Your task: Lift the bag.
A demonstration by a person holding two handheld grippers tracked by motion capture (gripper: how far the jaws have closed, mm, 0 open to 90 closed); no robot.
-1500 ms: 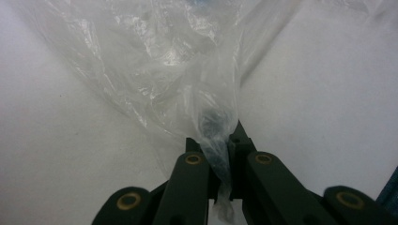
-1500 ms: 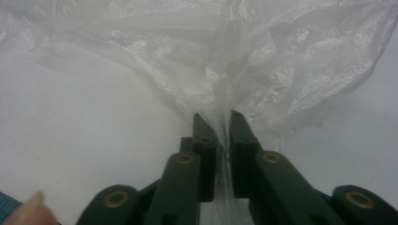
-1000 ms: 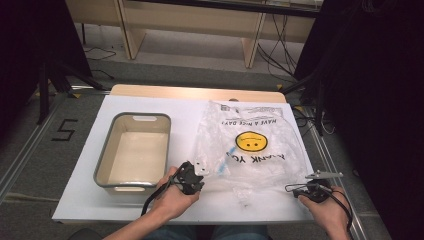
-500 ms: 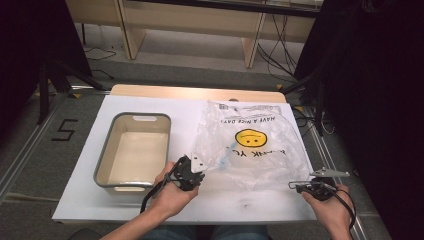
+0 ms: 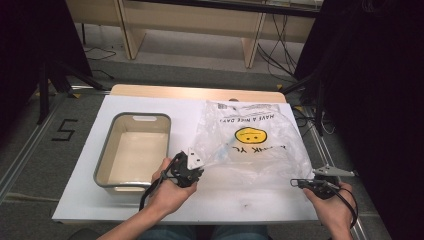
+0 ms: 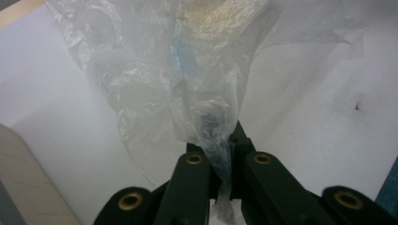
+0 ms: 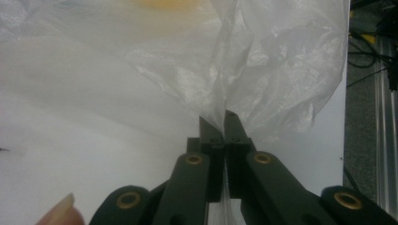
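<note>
Right, nearest the person: left tool in the left hand at the near middle of the white worktop, jaws pressed together on a bunched fold of the clear crinkled plastic bag with a yellow smiley face and upside-down black lettering. In the left gripper view the left tool pinches the twisted film of the plastic bag, which fans up and away from the tips, a faint blue patch inside it.

Right tool in the right hand sits at the near right corner of the worktop, jaws shut on the bag's near right edge. In the right gripper view the right tool clamps a thin fold of the bag; the film spreads up and to both sides, the yellow print blurred at the top.

The bag lies stretched between the two tools, over the right half of the worktop, its far edge near the back rim.

Left of the bag, just beside the left hand: a grey rectangular metal tray with a pale inside, apart from the bag.

Beyond the worktop: wooden furniture legs and black cables on the floor.
</note>
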